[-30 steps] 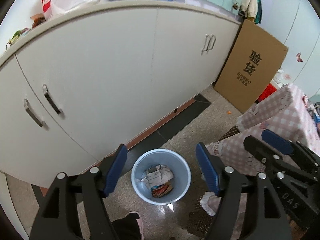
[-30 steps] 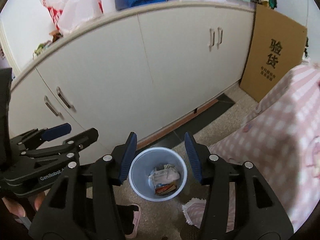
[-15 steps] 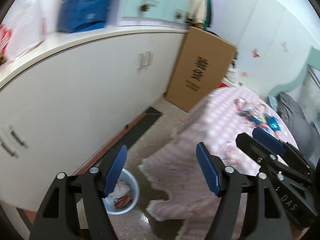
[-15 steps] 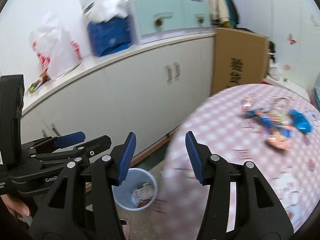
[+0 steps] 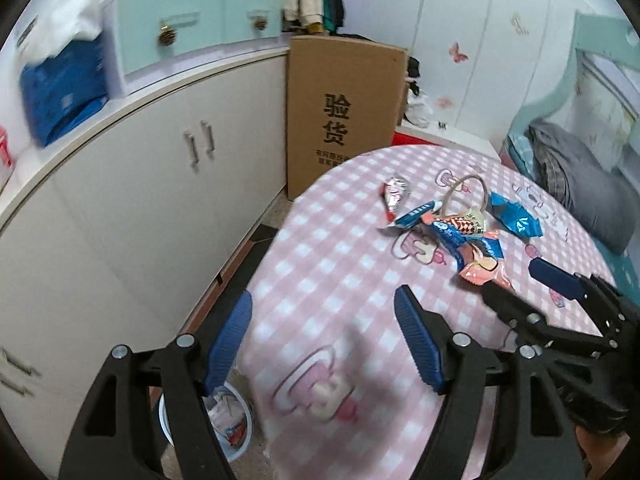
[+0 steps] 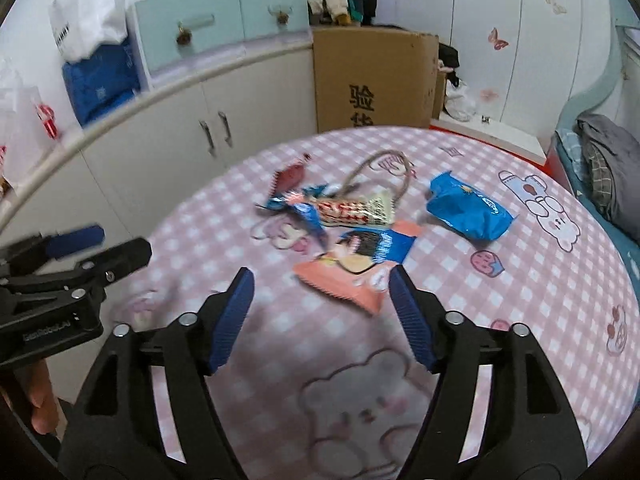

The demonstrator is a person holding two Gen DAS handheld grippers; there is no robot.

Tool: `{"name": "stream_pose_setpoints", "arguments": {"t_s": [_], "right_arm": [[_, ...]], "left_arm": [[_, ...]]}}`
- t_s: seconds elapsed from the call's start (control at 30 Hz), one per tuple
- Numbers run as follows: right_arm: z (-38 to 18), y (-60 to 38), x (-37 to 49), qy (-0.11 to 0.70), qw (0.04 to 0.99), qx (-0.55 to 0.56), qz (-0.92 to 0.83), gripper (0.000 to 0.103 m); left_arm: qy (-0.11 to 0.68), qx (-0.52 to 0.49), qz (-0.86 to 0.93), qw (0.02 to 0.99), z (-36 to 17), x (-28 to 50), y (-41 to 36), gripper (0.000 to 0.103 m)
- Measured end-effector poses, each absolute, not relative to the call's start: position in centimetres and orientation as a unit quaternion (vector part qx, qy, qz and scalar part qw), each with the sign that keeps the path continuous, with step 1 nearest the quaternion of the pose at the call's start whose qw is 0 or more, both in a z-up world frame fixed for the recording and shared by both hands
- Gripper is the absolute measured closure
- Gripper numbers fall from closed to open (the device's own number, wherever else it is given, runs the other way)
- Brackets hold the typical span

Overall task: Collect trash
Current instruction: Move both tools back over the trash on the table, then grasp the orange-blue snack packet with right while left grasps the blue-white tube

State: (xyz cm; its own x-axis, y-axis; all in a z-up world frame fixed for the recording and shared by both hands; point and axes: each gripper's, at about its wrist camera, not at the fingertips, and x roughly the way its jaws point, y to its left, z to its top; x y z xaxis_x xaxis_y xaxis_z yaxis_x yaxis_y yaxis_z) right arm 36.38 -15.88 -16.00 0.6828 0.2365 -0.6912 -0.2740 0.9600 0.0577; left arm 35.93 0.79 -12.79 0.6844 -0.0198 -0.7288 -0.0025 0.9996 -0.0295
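Several snack wrappers lie on the round pink checked table [image 6: 560, 280]. An orange and blue wrapper [image 6: 360, 260] lies just beyond my right gripper [image 6: 322, 280], which is open and empty. A blue bag [image 6: 468, 210], a red-white cone wrapper [image 6: 352, 210] and a red wrapper [image 6: 290, 178] lie farther back. My left gripper [image 5: 322, 312] is open and empty above the table's left edge. The light blue trash bin [image 5: 224, 420] stands on the floor below it, with trash inside. The wrappers also show in the left wrist view [image 5: 456, 232].
White cabinets [image 5: 140, 200] run along the left. A cardboard box [image 5: 340, 108] leans behind the table. A bed with grey clothing [image 6: 608, 160] is at the right. A string loop [image 6: 384, 164] lies among the wrappers.
Both grippers have swung up and to the right, from looking down at the bin to facing the table with the wrappers. Both stay open and empty.
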Motion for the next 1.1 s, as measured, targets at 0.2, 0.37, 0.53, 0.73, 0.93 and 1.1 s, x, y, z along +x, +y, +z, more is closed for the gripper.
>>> {"name": "stream_pose_setpoints", "arguments": {"t_s": [0.2, 0.37, 0.53, 0.73, 0.93, 1.1], "right_arm": [[-18.1, -15.9, 39.4, 0.408, 0.899, -0.049, 0.149, 0.031], [-18.5, -17.1, 40.9, 0.418, 0.895, -0.050, 0.150, 0.070], [-17.8, -18.7, 40.6, 0.402, 0.904, -0.042, 0.142, 0.093], [-16.4, -21.1, 40.0, 0.371, 0.920, -0.015, 0.130, 0.095], [-16.5, -21.1, 40.6, 0.377, 0.916, -0.008, 0.137, 0.095], [-16.6, -21.2, 40.8, 0.380, 0.914, -0.004, 0.141, 0.095]], "left_arm": [[0.396, 0.021, -0.021, 0.918, -13.3, 38.7, -0.7, 0.030], [0.402, 0.015, -0.050, 0.914, -14.3, 41.0, -1.5, 0.029], [0.395, 0.031, -0.064, 0.916, -15.0, 42.5, -3.0, 0.029], [0.401, 0.021, -0.085, 0.912, -15.6, 44.6, -4.3, 0.030], [0.413, 0.051, -0.068, 0.907, -16.2, 45.9, -5.7, 0.049], [0.429, 0.036, -0.080, 0.899, -16.7, 46.4, -5.8, 0.072]]}}
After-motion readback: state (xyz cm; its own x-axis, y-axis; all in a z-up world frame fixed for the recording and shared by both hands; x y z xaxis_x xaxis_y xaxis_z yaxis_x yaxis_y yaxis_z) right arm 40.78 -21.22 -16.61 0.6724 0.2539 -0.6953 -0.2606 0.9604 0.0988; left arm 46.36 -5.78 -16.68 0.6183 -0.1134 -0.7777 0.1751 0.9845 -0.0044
